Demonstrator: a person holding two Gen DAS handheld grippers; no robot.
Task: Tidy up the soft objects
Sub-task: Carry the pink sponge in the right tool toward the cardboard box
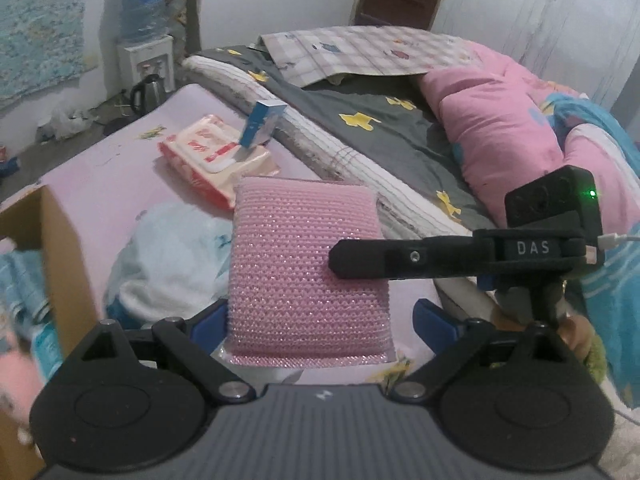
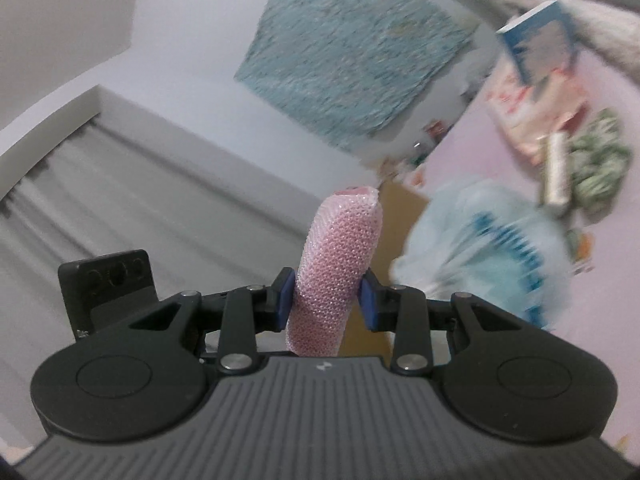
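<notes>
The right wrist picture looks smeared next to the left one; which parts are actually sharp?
Right wrist view: the pink sponge and right gripper stay sharp; the bed items and wall hanging behind are motion-smeared. Left wrist view: mostly crisp, its edges bent by the fisheye.

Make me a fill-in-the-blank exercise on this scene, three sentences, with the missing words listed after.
1. The right gripper is shut on a ____ mesh sponge.
2. A ____ box stands tilted on the wipes pack.
3. The kettle stands on the ____ by the water dispenser.

Missing words: pink; blue; floor.
</notes>
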